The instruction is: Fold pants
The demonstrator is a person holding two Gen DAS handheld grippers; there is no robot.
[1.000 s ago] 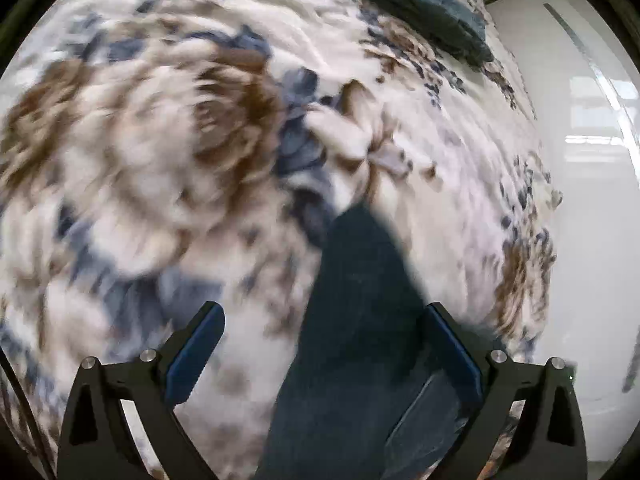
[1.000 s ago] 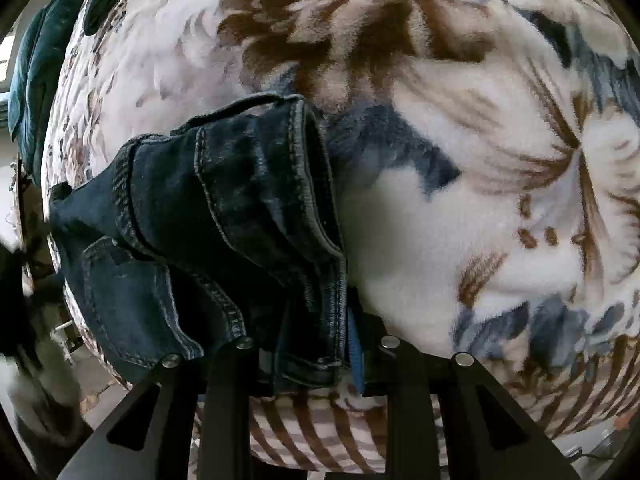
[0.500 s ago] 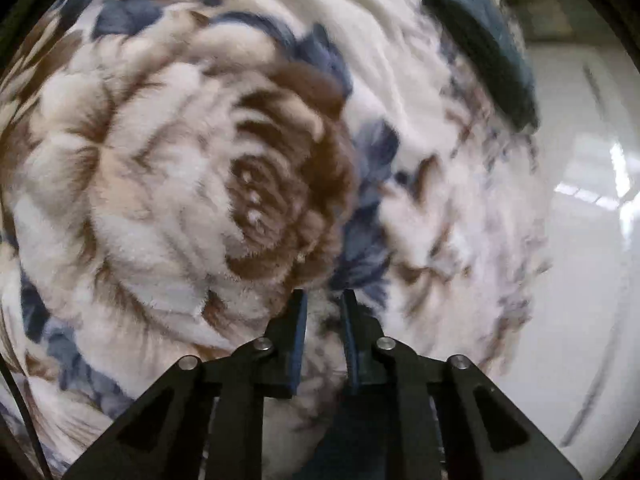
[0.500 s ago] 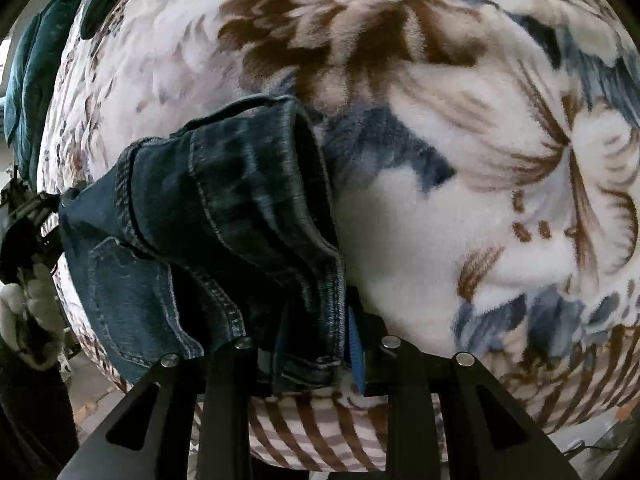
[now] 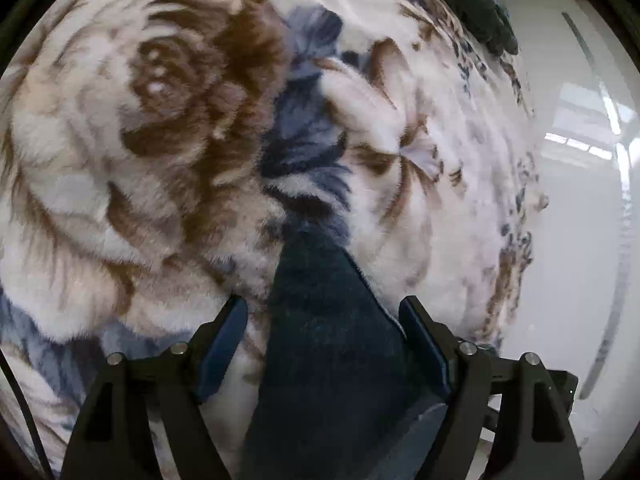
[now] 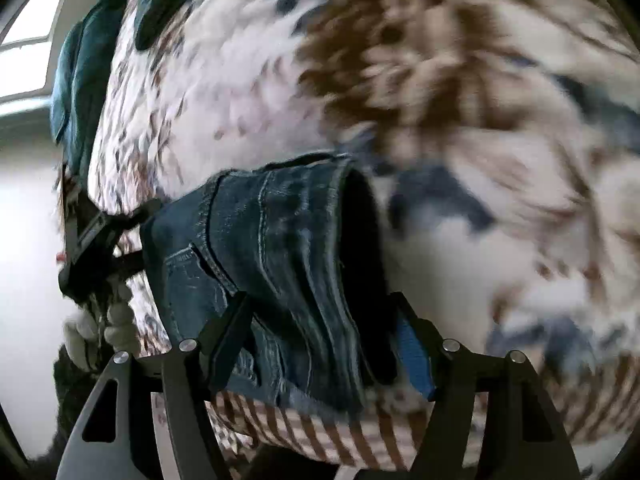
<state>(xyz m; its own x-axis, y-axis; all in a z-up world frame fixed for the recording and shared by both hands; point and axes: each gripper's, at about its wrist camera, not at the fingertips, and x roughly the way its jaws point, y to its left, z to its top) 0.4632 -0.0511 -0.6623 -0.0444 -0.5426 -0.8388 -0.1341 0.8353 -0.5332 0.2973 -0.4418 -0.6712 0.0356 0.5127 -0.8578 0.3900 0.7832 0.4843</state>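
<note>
Denim is what I work with: the pants (image 6: 276, 272) are dark blue jeans, lying in a folded bundle near the edge of the bed on a fleece blanket (image 5: 120, 200) with large brown and blue flowers. I judge the cloth to be thick and rather heavy for a garment, soft enough to bend but stiff at the seams and the waistband, and not slippery. It will hold a crease, yet a thick stack can spring open again. The best places to take hold are, I think, the doubled hems and the waistband, where the layers stay together.

In the right wrist view the bundle lies between the pads of my right gripper (image 6: 320, 344); its jaws are opening and no longer press on the cloth. In the left wrist view a dark corner of the pants (image 5: 320, 320) sits between the pads of my left gripper (image 5: 324, 336), whose jaws are also opening, with gaps on both sides.

Both grippers point steeply down at the bed. My gloved left hand (image 6: 100, 328) shows at the left edge of the right view. Darker folded garments (image 5: 476, 4) lie at the far side.
</note>
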